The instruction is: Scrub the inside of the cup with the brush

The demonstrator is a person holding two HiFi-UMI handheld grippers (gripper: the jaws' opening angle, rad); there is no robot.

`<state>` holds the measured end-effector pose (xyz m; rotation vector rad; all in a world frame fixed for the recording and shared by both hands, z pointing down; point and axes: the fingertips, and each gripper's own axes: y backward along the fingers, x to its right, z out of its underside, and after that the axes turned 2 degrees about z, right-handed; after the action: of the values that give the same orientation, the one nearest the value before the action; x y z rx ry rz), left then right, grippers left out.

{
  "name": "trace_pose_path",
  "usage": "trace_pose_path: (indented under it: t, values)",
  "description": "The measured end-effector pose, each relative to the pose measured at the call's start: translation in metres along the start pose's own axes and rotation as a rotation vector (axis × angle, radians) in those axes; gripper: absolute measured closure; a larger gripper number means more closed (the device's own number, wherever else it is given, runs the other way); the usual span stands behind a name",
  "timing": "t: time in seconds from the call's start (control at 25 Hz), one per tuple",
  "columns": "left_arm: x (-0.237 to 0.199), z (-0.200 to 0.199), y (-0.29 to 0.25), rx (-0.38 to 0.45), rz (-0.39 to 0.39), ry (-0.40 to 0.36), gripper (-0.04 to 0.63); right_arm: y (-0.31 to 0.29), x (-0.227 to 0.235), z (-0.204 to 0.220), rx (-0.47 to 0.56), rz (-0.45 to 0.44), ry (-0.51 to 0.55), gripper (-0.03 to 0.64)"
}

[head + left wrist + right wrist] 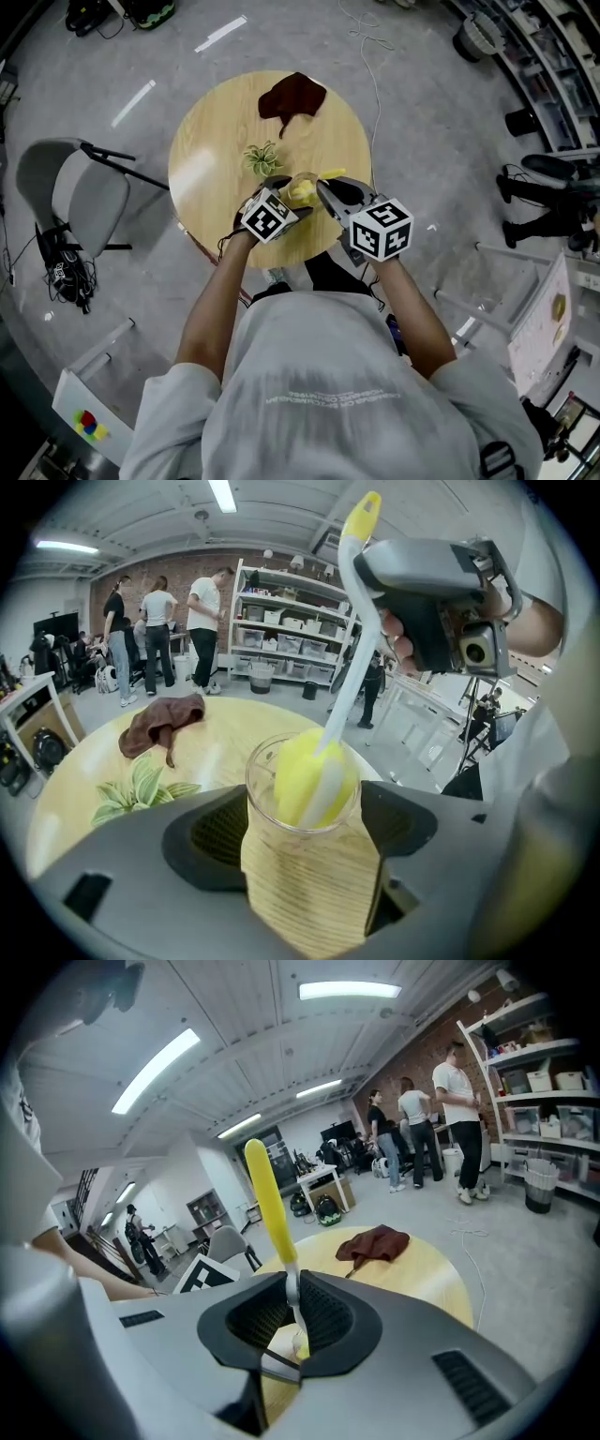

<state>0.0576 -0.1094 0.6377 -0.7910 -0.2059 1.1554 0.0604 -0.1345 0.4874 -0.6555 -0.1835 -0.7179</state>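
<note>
A clear glass cup (298, 855) stands upright between the jaws of my left gripper (302, 832), which is shut on it. The yellow sponge head of the brush (309, 778) sits inside the cup's mouth. Its white and yellow handle (349, 621) rises up to the right gripper. In the right gripper view, my right gripper (292, 1321) is shut on the brush handle (270, 1213). In the head view the two grippers (270, 214) (349, 210) meet over the cup and brush (302, 193) at the round table's near edge.
The round wooden table (211, 169) also holds a dark red cloth (292, 97) at the far side and a small green plant (261, 157). A grey folding chair (77, 192) stands to the left. People and shelving (286, 635) are in the background.
</note>
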Motion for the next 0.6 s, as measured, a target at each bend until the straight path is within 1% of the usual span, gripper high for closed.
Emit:
trace_pose_path:
  t: [0.16,0.36,0.6]
  values:
    - [-0.002,0.003,-0.003,-0.004,-0.003,-0.011,0.205,0.019,0.007,-0.019,0.005,0.001,-0.050,0.551]
    - [-0.002,0.004,-0.001,-0.021,0.002,-0.011,0.206,0.030,0.010,-0.040,0.026,-0.028,-0.095,0.557]
    - [0.003,0.006,0.000,-0.054,0.013,-0.023,0.206,0.027,0.020,-0.040,0.037,0.013,-0.099,0.558]
